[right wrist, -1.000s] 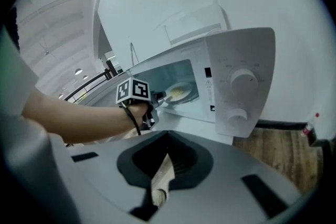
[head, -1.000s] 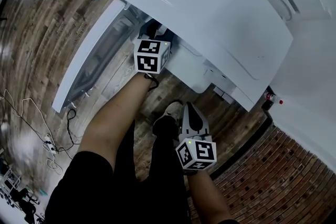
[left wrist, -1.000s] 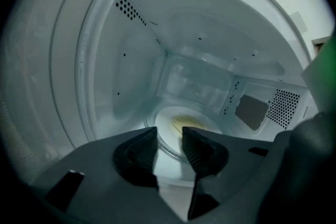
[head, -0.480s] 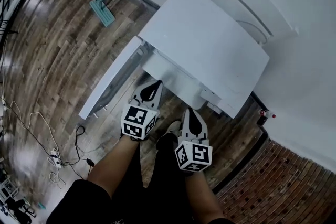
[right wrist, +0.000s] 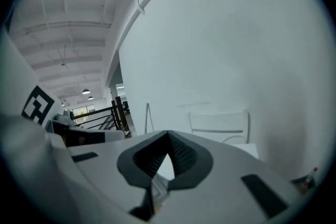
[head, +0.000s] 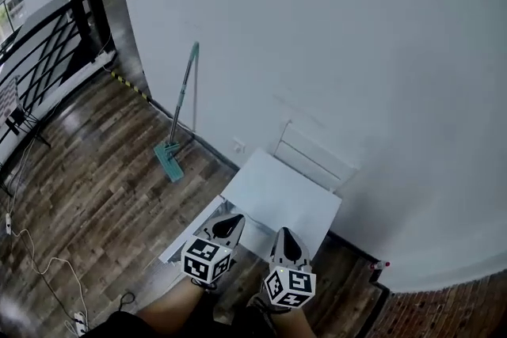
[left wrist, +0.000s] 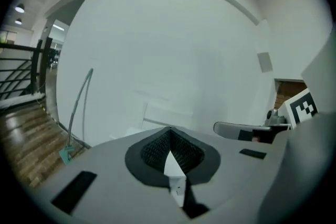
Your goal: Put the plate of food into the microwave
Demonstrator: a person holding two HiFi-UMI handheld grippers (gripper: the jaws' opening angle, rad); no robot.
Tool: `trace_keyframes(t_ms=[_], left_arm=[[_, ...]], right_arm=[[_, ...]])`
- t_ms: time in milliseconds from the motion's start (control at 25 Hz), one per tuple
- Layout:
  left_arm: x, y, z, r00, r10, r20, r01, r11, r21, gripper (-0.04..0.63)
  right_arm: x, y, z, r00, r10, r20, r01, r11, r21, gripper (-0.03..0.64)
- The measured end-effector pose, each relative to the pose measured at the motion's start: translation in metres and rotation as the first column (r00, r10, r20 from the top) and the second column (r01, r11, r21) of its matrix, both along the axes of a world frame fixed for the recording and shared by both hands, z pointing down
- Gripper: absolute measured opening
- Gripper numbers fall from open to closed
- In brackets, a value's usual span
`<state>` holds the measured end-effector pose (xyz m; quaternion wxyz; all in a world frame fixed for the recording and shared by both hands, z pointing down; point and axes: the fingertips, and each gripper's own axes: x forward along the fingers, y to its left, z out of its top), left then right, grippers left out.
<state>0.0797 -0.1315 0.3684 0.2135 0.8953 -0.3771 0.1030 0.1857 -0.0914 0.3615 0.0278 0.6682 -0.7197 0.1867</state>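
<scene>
The white microwave (head: 281,198) stands low on the wooden floor against the wall, with its door (head: 190,232) swung open to the left. No plate of food shows in any view. My left gripper (head: 232,221) is held just in front of the open door, shut and empty. Beside it, my right gripper (head: 283,234) points at the microwave's front, also shut with nothing in it. In the left gripper view the jaws (left wrist: 169,132) meet at a point, and the right gripper (left wrist: 247,131) shows alongside. The right gripper view shows its own closed jaws (right wrist: 168,136).
A mop (head: 168,161) with a teal head leans on the white wall to the left. A white panel (head: 313,156) stands behind the microwave. A black railing (head: 40,51) runs at far left. Cables and a power strip (head: 78,320) lie at bottom left.
The left gripper has drawn back from the microwave's opening to beside the right one. The head view has lifted from the microwave up to the wall.
</scene>
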Motion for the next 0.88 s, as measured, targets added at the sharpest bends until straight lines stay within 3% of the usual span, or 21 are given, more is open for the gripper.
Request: trace_keyframes(t_ms=[160, 440, 600, 880], left_arm=[[0.02, -0.022, -0.088, 0.999, 0.013, -0.03, -0.009, 0.992, 0.13, -0.003], [0.058, -0.002, -0.169, 0.991, 0.089, -0.095, -0.066, 0.972, 0.226, -0.003], [0.071, -0.003, -0.176, 0.986, 0.124, -0.108, -0.096, 0.968, 0.233, -0.003], [0.079, -0.014, -0.156, 0.984, 0.133, -0.118, -0.114, 0.981, 0.155, -0.003]], right_arm=[[0.015, -0.013, -0.075, 1.0, 0.001, -0.008, 0.0, 0.997, 0.079, 0.012], [0.022, -0.007, -0.159, 0.999, -0.002, -0.039, 0.01, 0.981, 0.194, 0.012], [0.03, -0.002, -0.163, 0.999, 0.018, -0.045, -0.009, 0.979, 0.202, 0.012], [0.038, -0.012, -0.156, 0.999, 0.016, -0.047, -0.006, 0.981, 0.195, 0.012]])
